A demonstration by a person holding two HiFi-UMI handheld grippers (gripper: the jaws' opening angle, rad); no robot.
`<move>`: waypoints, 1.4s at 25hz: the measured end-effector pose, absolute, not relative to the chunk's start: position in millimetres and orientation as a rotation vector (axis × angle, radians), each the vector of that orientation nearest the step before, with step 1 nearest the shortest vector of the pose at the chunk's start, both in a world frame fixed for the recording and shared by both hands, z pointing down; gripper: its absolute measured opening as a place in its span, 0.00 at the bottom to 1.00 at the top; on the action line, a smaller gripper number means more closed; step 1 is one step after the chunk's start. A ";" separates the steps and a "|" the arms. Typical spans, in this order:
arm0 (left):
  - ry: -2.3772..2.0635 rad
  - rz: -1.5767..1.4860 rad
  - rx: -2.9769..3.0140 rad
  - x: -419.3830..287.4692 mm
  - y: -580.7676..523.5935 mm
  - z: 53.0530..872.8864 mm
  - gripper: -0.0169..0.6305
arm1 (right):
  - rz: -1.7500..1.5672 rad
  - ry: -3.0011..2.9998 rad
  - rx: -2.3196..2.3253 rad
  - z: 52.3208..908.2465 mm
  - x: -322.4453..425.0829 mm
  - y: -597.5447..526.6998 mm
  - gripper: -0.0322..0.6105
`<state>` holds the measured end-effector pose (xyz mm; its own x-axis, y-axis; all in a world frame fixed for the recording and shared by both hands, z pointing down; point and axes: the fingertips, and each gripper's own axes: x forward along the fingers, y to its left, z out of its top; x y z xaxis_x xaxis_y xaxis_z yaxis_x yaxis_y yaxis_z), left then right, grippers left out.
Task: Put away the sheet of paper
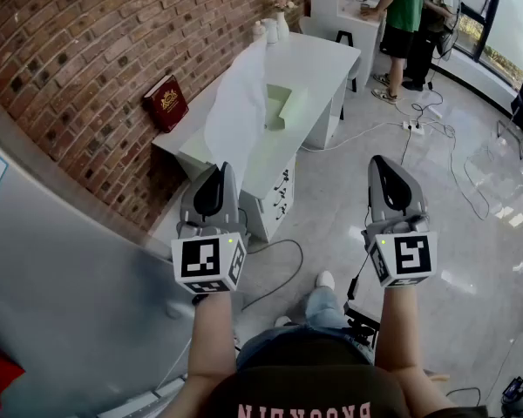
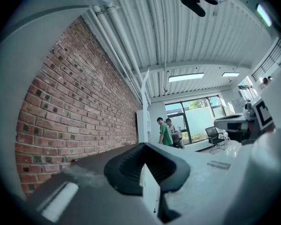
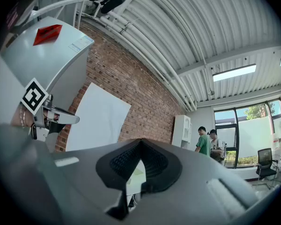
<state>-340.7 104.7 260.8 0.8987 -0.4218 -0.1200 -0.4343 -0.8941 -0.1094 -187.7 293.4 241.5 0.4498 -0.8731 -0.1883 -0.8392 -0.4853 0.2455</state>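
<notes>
My left gripper (image 1: 216,169) is shut on the lower edge of a white sheet of paper (image 1: 237,111), which stands upright in front of the white desk (image 1: 327,55). In the left gripper view the sheet (image 2: 146,107) shows edge-on as a thin white strip rising from the closed jaws (image 2: 145,148). Level with it on the right, my right gripper (image 1: 379,160) hangs over the floor with its jaws closed and nothing in them (image 3: 140,142). The right gripper view shows the sheet (image 3: 99,121) flat-on beside the left gripper (image 3: 40,108).
A red book (image 1: 166,103) leans on the brick wall at the desk's near end. A pale green folder (image 1: 283,107) and vases (image 1: 275,26) are on the desk. A grey cabinet (image 1: 52,277) stands at left. Two people (image 1: 410,7) stand at the back; cables (image 1: 418,129) cross the floor.
</notes>
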 end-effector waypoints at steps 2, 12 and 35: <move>0.670 0.143 -2.933 -343.1 104.5 260.7 0.03 | -0.442 -1.525 2.573 242.0 -189.4 293.6 0.05; 0.707 0.134 -2.957 -319.5 91.7 267.8 0.03 | -0.379 -1.506 2.556 253.6 -162.2 284.9 0.05; 0.977 0.048 -2.905 -145.0 40.3 283.9 0.03 | -0.351 -1.724 2.495 256.0 53.5 224.4 0.05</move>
